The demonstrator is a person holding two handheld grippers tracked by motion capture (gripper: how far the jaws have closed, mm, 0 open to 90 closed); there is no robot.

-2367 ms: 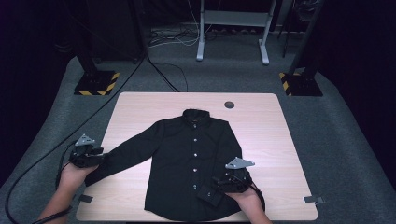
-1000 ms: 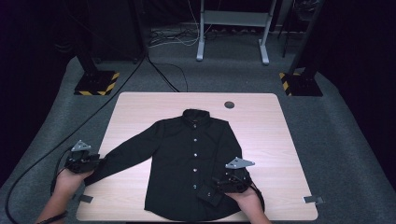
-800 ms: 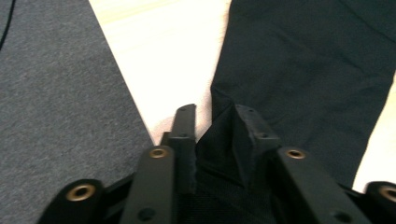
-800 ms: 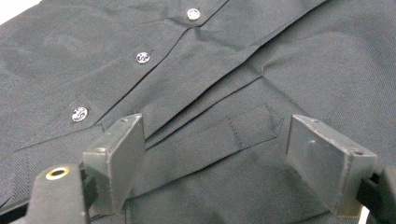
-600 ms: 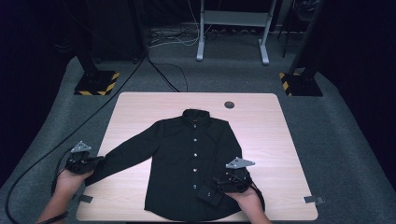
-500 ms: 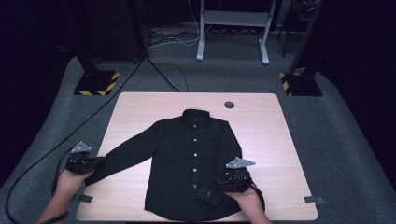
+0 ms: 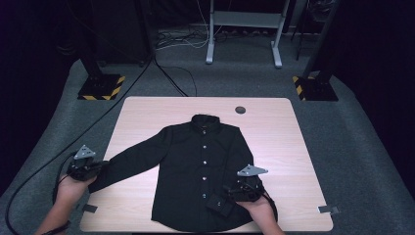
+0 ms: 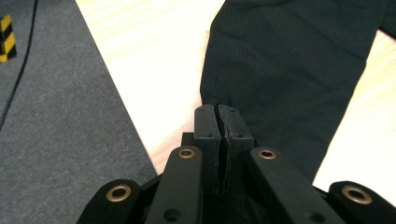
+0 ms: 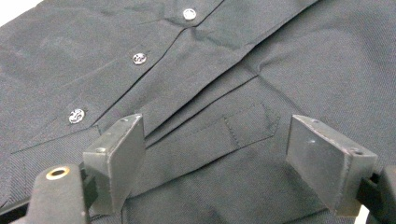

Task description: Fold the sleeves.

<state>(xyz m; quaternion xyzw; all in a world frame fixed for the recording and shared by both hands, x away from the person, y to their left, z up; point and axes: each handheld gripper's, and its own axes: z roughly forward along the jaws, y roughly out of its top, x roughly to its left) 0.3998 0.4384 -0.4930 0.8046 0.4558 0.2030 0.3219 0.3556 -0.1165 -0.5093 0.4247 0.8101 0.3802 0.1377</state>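
Dark room, pale wooden bench (image 7: 147, 112) with a black button-up shirt (image 7: 203, 161) spread flat, front up; left gripper (image 8: 223, 126) has just clamped its jaws on the sleeve cuff (image 8: 261, 154); right gripper (image 9: 229, 163) hovers wide open over the hem, holding nothing; folding looks barely started.

left tongs (image 8: 218, 122) closed on sleeve (image 8: 285, 79)

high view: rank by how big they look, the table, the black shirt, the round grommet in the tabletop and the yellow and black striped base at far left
1. table
2. black shirt
3. striped base, though it sits farther from the camera, so its true size is unsure
4. round grommet
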